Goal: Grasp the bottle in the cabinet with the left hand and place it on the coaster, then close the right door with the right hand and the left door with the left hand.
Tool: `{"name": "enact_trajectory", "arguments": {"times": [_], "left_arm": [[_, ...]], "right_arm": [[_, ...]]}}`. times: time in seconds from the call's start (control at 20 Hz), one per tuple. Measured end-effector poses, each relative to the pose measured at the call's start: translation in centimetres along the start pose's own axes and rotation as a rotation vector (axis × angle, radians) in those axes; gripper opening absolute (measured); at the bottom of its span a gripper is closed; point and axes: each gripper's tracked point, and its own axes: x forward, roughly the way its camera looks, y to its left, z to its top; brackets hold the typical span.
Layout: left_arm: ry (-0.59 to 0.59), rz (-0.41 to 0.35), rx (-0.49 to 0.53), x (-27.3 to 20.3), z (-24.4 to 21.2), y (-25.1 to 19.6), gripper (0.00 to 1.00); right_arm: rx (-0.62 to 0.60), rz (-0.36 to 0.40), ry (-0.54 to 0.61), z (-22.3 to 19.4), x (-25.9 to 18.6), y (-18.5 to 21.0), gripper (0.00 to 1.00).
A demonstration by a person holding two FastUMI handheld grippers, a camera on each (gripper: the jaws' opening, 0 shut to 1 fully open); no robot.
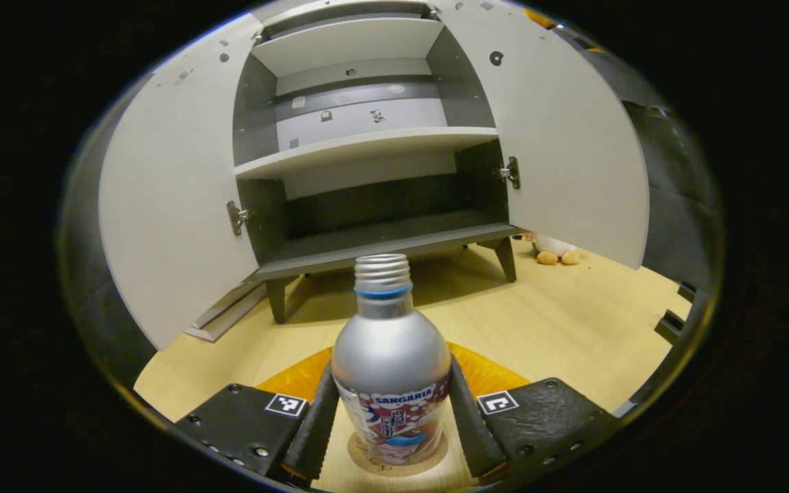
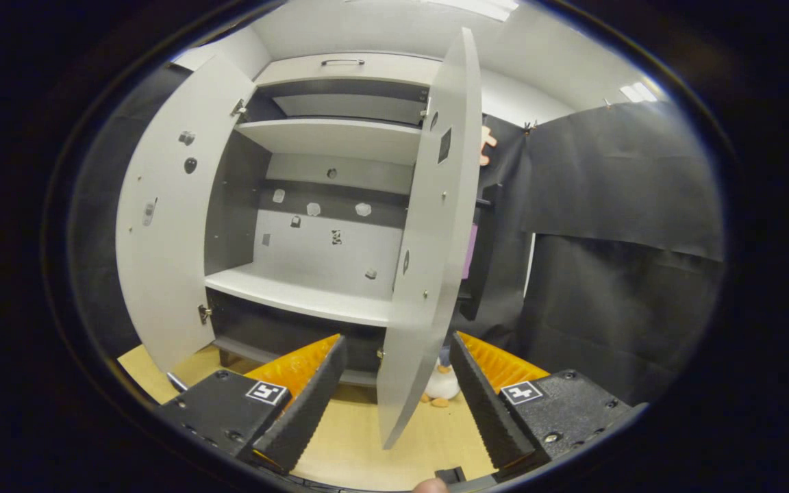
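A silver bottle (image 1: 391,356) with a printed label and a bare threaded neck stands upright on a round cork coaster (image 1: 398,467) on the wooden floor. My left gripper (image 1: 390,366) is shut on it, one finger against each side of the bottle's body. Behind it the grey cabinet (image 1: 367,239) has bare shelves, with its left door (image 1: 175,192) and right door (image 1: 559,150) both swung wide. In the right gripper view my right gripper (image 2: 394,342) is open, and the right door (image 2: 429,239) stands edge-on just beyond its fingertips, apart from them. The left door (image 2: 168,226) hangs open at the left.
A small plush toy (image 1: 552,250) lies on the floor beside the cabinet's right leg, also seen as the plush toy (image 2: 442,387) behind the right door. Boards (image 1: 227,315) lean low under the left door. Black cloth (image 2: 614,260) walls the right side.
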Motion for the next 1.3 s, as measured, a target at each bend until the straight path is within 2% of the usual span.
{"name": "enact_trajectory", "arguments": {"times": [0.15,0.4,0.55,0.7,1.0,1.15,1.3], "left_arm": [[0.023,-0.004,-0.017,-0.2,-0.4,0.1,0.78],[0.173,-0.003,-0.073,-1.5,-4.1,0.3,0.82],[0.162,0.002,-0.05,-1.9,-3.6,0.4,0.86],[0.162,0.012,-0.042,-2.2,-3.1,0.6,0.98],[0.134,0.024,-0.039,-3.9,-0.2,1.3,0.98],[0.142,-0.026,-0.075,-4.4,1.0,0.3,0.97],[0.124,-0.011,-0.086,-5.1,2.9,0.6,0.99]], "right_arm": [[0.019,0.007,0.001,-0.2,0.3,-0.3,0.99],[0.031,0.025,-0.01,0.0,0.7,-0.4,0.99],[0.042,0.041,-0.022,0.2,0.9,-0.3,0.99],[0.068,0.057,-0.032,0.4,0.9,-0.6,0.99],[0.11,0.059,-0.07,0.9,0.6,-2.0,0.99],[0.142,0.059,-0.094,1.2,0.7,-2.8,0.99],[0.164,0.06,-0.128,1.9,0.8,-3.7,0.98]]}}
